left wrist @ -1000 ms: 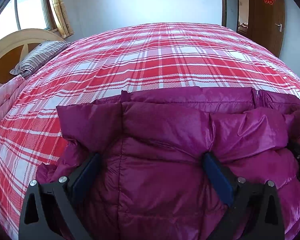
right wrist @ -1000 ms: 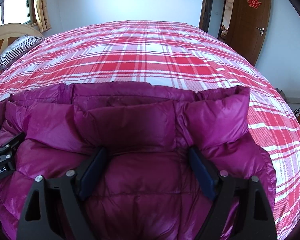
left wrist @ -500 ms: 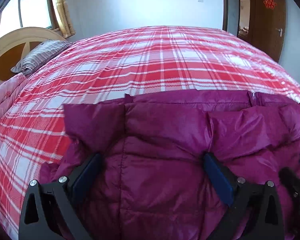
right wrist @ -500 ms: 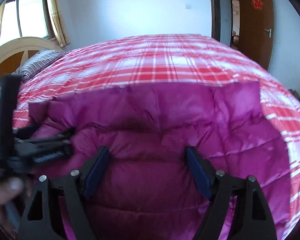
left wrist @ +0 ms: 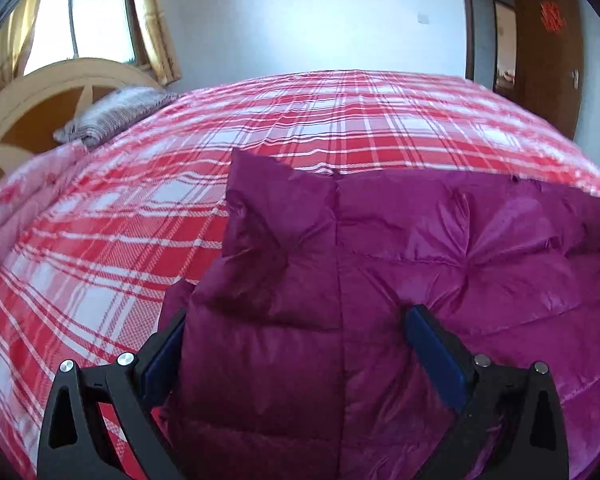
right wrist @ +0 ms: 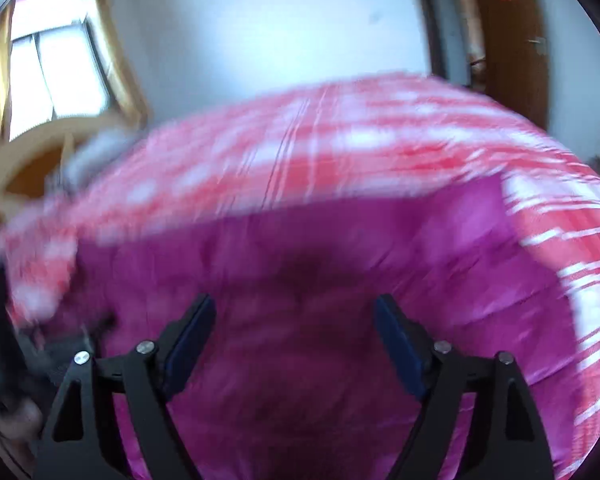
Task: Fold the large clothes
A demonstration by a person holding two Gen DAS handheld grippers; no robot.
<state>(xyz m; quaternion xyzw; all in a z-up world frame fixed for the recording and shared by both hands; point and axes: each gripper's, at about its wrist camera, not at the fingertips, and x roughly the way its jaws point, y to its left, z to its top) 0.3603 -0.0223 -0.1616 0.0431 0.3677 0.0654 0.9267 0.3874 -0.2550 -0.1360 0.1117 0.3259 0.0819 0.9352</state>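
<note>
- A single purple puffer jacket (left wrist: 400, 280) is lying on the red plaid bed cover (left wrist: 260, 128), bunched toward the near edge of the bed.
- The left gripper (left wrist: 296, 344) is standing with its fingers spread wide, padded fabric bulging between them; whether the pads are actually pinching it I cannot tell.
- The right gripper (right wrist: 292, 340) is also gaping wide over the jacket (right wrist: 340, 260), gripping nothing that I can see; its view is smeared by blur.
- By my judgement a fold is partly under way, and the next move is calling for a firm hold on an edge or corner before carrying it across.
- Count: one jacket, two grippers, one striped pillow (left wrist: 112, 112) by the headboard (left wrist: 32, 108), one window (left wrist: 80, 28), one door (left wrist: 552, 52).
</note>
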